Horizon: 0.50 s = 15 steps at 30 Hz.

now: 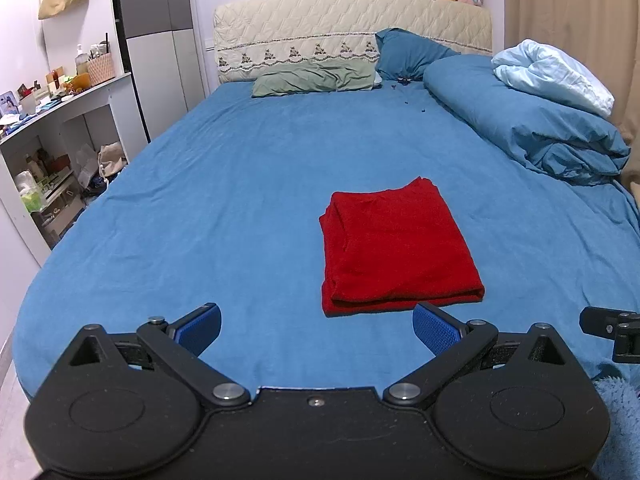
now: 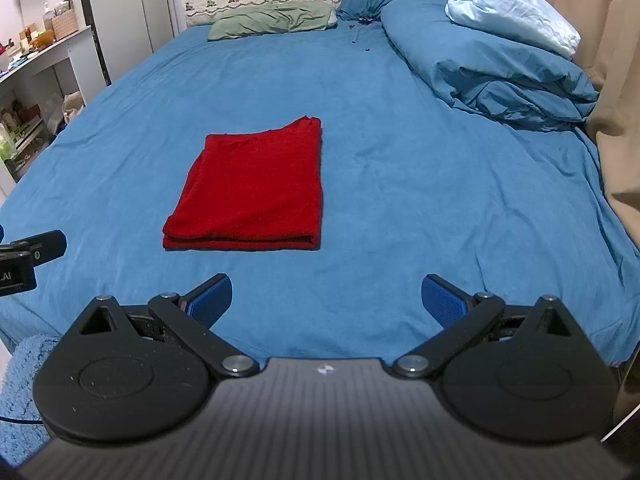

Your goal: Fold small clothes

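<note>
A red garment (image 1: 396, 246) lies folded into a neat rectangle on the blue bed sheet (image 1: 240, 184), its folded edge toward me. My left gripper (image 1: 316, 330) is open and empty, held just short of the garment's near edge and to its left. In the right wrist view the same red garment (image 2: 250, 192) lies ahead and to the left. My right gripper (image 2: 326, 300) is open and empty, held back over the bare sheet (image 2: 420, 152) near the bed's foot. Each gripper's body shows at the edge of the other's view.
A rolled blue duvet (image 1: 532, 128) with a pale blue blanket (image 1: 556, 74) lies along the right side. Green pillow (image 1: 316, 78) and blue pillow (image 1: 408, 54) rest at the headboard. A cluttered white shelf unit (image 1: 60, 136) stands left of the bed. A beige curtain (image 2: 600, 40) hangs right.
</note>
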Motion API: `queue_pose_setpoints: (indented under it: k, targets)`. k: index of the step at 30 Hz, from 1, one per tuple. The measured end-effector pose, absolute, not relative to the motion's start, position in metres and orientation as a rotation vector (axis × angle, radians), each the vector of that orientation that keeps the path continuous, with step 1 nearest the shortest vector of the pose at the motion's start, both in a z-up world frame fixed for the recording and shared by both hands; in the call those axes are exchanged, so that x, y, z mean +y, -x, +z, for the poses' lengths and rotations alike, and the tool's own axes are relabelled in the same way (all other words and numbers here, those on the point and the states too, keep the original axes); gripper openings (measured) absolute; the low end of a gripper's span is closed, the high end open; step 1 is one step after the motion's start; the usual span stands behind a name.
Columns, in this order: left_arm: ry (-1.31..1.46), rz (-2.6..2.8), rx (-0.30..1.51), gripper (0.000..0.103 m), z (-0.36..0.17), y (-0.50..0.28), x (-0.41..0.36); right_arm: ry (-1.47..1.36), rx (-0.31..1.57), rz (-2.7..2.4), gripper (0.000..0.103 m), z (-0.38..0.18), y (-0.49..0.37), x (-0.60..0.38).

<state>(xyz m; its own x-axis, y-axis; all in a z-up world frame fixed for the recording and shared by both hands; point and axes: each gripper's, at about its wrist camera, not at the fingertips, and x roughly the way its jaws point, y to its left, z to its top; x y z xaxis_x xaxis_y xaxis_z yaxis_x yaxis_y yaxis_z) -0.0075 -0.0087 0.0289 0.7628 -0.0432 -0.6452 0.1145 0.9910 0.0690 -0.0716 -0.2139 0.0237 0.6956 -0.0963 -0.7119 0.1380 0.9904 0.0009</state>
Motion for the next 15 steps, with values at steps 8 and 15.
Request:
queue_pose_setpoints:
  k: [8, 15]
  targets:
    - [-0.105, -0.088, 0.693, 0.103, 0.0289, 0.0068, -0.0070, -0.060, 0.794, -0.134, 0.103, 0.0230, 0.0715, -0.2155]
    - [-0.094, -0.098, 0.693, 0.103, 0.0281, 0.0060, -0.0036, -0.052, 0.795, -0.137, 0.103, 0.0242, 0.0714, -0.2132]
